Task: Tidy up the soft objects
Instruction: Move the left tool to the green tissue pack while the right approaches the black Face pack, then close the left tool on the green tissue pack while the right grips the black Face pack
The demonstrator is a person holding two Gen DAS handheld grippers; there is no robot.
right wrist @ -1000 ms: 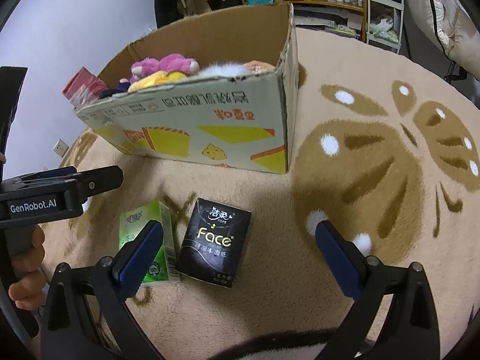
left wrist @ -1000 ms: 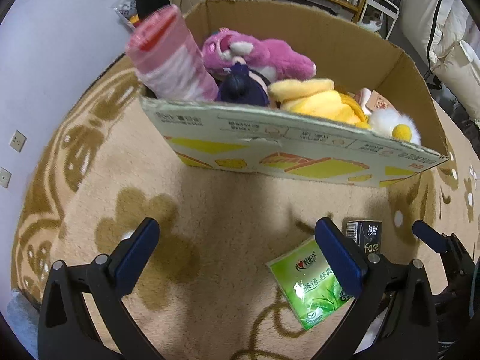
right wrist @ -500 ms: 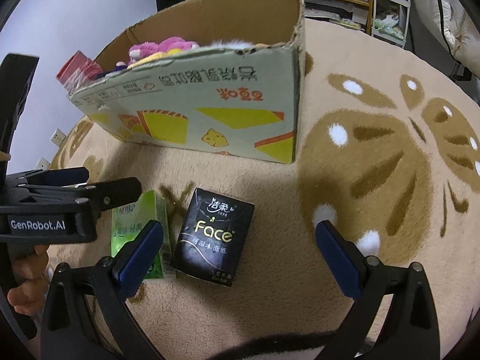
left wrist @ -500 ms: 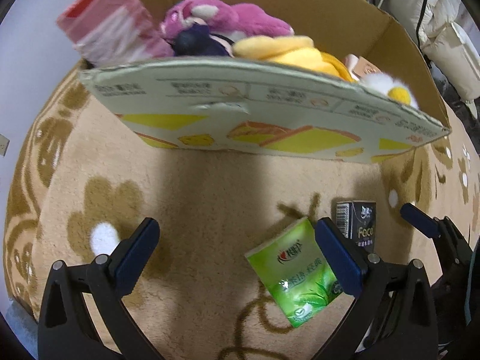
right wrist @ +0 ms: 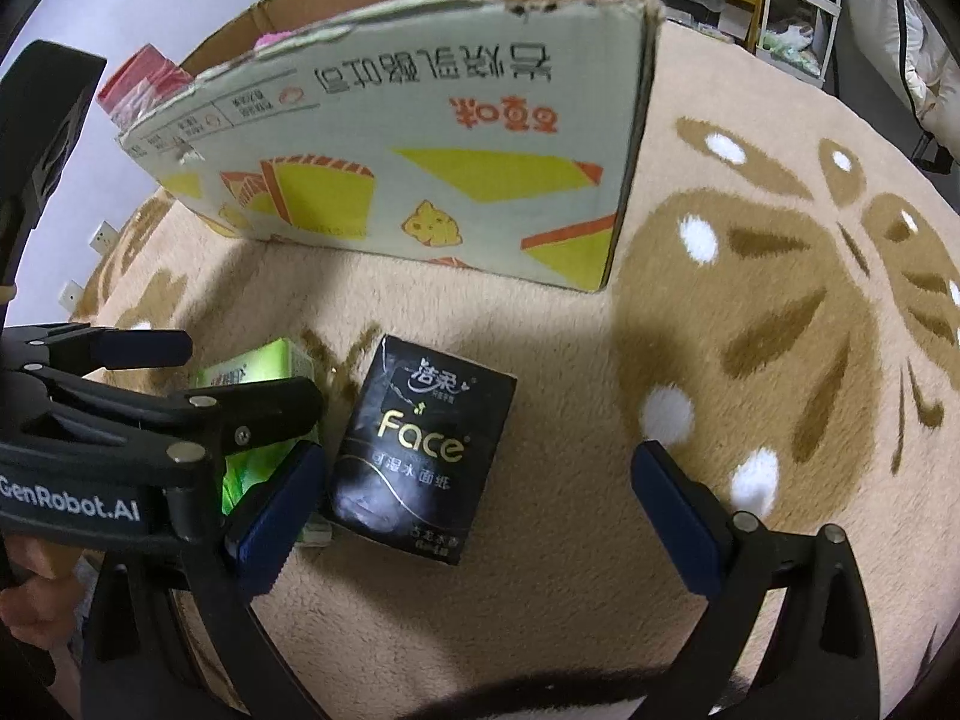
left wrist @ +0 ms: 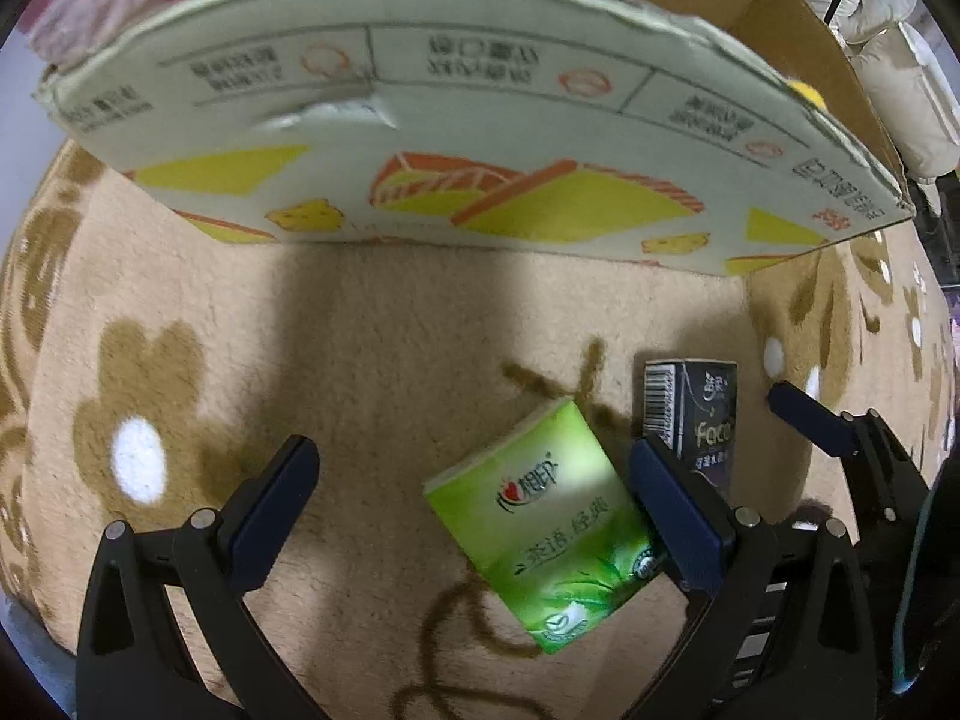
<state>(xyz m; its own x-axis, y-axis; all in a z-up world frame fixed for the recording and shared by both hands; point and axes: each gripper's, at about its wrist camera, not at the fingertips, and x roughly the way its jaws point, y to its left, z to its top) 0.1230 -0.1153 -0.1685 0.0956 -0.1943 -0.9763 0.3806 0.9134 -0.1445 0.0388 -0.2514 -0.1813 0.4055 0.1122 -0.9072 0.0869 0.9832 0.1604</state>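
Note:
A green tissue pack (left wrist: pixel 543 531) lies on the beige rug, with a black "Face" tissue pack (left wrist: pixel 699 417) to its right. My left gripper (left wrist: pixel 474 516) is open and low over the green pack, which lies between its fingers near the right one. My right gripper (right wrist: pixel 474 510) is open and low around the black pack (right wrist: pixel 423 447). The green pack (right wrist: pixel 258 414) shows there partly behind the left gripper's finger. The printed cardboard box (left wrist: pixel 456 138) stands just beyond; pink plush and a pink striped roll peek over its rim.
The box wall (right wrist: pixel 420 156) rises close ahead of both grippers. The beige rug with brown flower patterns (right wrist: pixel 750 312) spreads to the right. Shelves and a white cart (right wrist: pixel 798 30) stand far back. A grey wall with sockets (right wrist: pixel 105 234) is at left.
Both grippers have dropped lower and moved forward toward the tissue packs. The box contents have slid out of sight behind its front wall. Both grippers stay open.

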